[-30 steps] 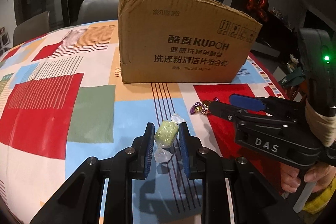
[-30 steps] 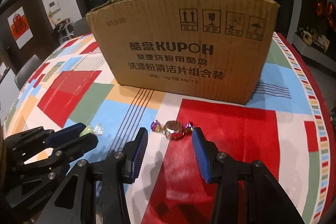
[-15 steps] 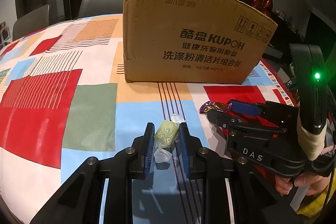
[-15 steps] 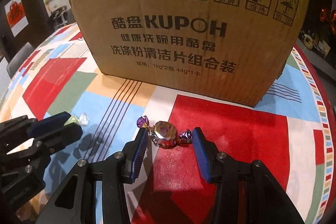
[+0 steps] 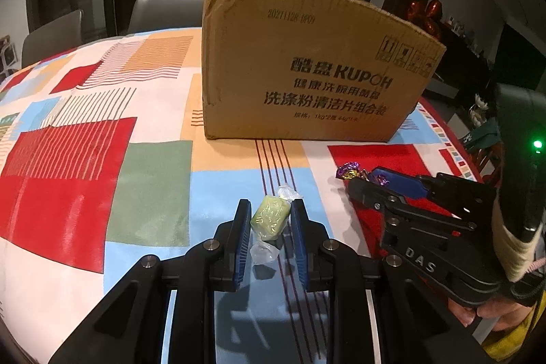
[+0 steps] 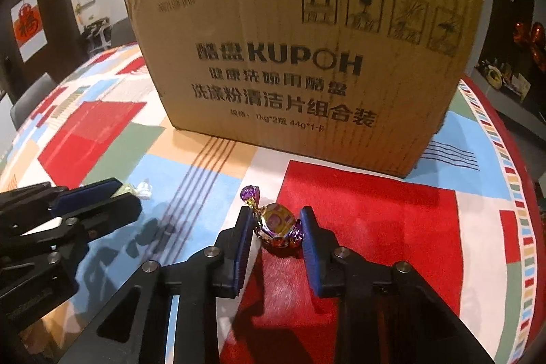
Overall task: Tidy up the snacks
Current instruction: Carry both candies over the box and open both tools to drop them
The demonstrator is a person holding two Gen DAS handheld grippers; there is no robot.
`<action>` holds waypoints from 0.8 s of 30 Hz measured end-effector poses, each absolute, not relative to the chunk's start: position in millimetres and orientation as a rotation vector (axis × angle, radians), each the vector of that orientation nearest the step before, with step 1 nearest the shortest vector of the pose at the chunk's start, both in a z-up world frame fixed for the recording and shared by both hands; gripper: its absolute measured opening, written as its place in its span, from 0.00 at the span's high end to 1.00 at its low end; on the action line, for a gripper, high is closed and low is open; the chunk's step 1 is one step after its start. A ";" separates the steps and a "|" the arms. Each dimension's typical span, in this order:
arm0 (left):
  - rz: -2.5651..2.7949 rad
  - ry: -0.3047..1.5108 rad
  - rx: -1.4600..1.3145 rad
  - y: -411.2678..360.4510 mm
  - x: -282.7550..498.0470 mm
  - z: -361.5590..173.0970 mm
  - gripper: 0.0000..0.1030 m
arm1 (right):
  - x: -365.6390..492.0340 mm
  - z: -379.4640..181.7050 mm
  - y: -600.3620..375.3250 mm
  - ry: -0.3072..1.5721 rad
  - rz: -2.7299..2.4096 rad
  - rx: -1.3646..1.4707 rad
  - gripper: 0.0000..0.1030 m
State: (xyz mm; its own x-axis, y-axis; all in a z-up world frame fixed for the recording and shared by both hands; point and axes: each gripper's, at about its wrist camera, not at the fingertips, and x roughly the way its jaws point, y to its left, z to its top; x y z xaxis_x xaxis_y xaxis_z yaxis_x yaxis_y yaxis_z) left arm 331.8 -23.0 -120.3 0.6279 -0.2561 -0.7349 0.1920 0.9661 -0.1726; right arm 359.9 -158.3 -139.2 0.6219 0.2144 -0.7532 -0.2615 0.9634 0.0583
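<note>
- The left gripper (image 5: 269,224) is squeezing the green candy (image 5: 270,219).
- The right gripper (image 6: 277,227) has just been closing and pinches the purple candy (image 6: 275,223), lying crosswise between its pads.
- The cardboard box (image 6: 307,67) stands straight ahead of both.

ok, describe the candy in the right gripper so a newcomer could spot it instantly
Start at the big cardboard box on the patchwork tablecloth. In front of it, at the red patch's edge, the right gripper has just been closing on a round candy. It has shiny gold and purple foil with twisted ends; the other candy is pale green in clear wrap.
</note>
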 end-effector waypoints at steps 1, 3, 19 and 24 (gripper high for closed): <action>-0.259 0.849 -0.081 -22.8 329.9 -117.3 0.77 | 356.9 -134.9 -159.4 0.850 0.272 -0.051 0.72; -0.261 0.834 -0.078 -22.9 325.8 -110.1 0.77 | 351.4 -126.8 -161.1 0.837 0.273 -0.040 0.72; -0.305 0.718 -0.049 -29.3 303.3 -41.6 0.77 | 315.8 -50.4 -179.8 0.677 0.239 0.013 0.72; -0.314 0.681 -0.028 -32.5 304.6 -22.3 0.77 | 313.9 -28.3 -181.8 0.625 0.235 0.015 0.72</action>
